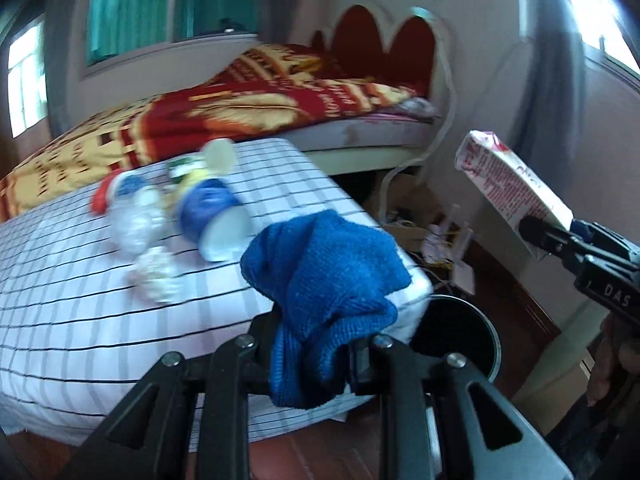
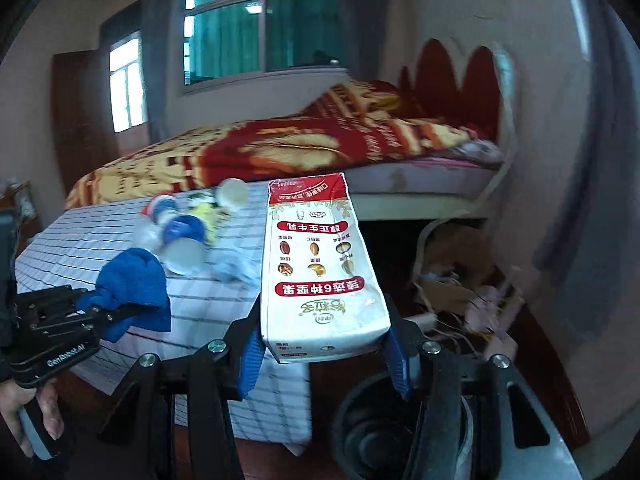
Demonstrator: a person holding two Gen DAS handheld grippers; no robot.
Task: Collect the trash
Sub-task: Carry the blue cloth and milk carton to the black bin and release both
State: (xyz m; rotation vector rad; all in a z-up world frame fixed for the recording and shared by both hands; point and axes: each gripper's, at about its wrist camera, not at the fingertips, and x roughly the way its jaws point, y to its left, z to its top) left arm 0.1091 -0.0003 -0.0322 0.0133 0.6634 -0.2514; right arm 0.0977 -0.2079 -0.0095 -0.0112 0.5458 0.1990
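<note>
The blue cloth (image 1: 328, 276) is showing a rough, knitted weave. The milk carton (image 2: 320, 280) is looking like smooth printed paperboard with a slight sheen. The striped tablecloth (image 1: 100, 312) is appearing matt and woven. The trash bin (image 2: 384, 420) is reading as dark, glossy plastic.

Cloth (image 1: 328, 280) blue; carton (image 2: 320, 272) white with red bands; table (image 1: 80, 300) cover white, dark grid lines; bedspread (image 2: 248, 152) red-gold; blurred cup (image 1: 212, 208) probably blue-white.
</note>
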